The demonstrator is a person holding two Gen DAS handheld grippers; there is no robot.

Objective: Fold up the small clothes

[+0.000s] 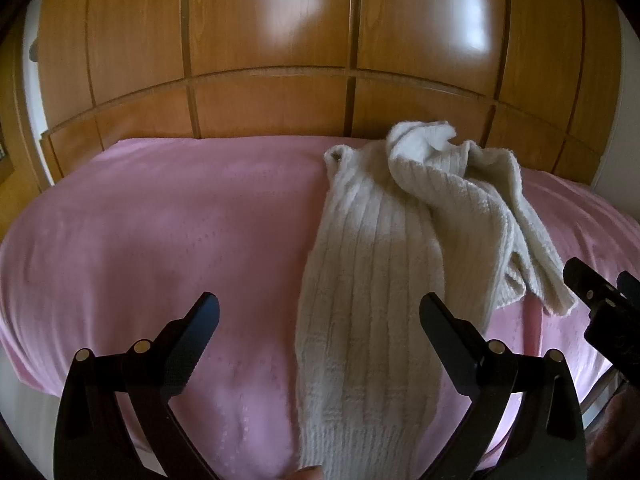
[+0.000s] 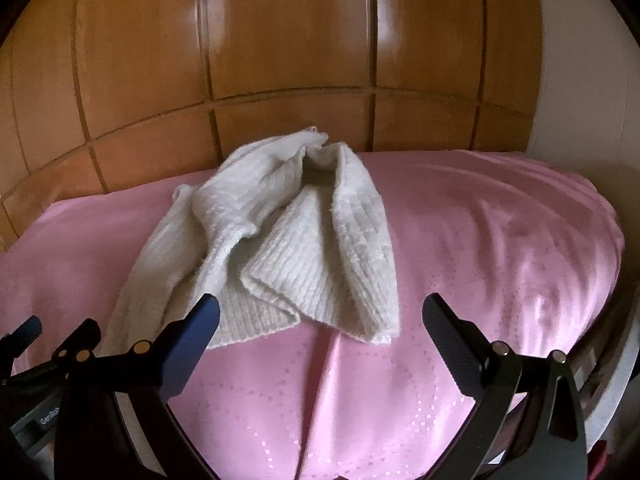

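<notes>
Hovering spread wide and empty, left hand-held gripper [image 1: 320,314] over cream knit garment [image 1: 376,280], right hand-held gripper [image 2: 320,314] likewise, pink bedspread [image 1: 160,220] beneath.

Left gripper [image 1: 320,312]: jaws spread wide, both black fingers [image 1: 200,320] pointing toward the far side, nothing between them. Right gripper [image 2: 320,312]: jaws likewise spread wide, fingers [image 2: 440,320] level and empty. The two grippers sit side by side at the near edge, each visible at the margin of the other's view, apart and not touching.
</notes>
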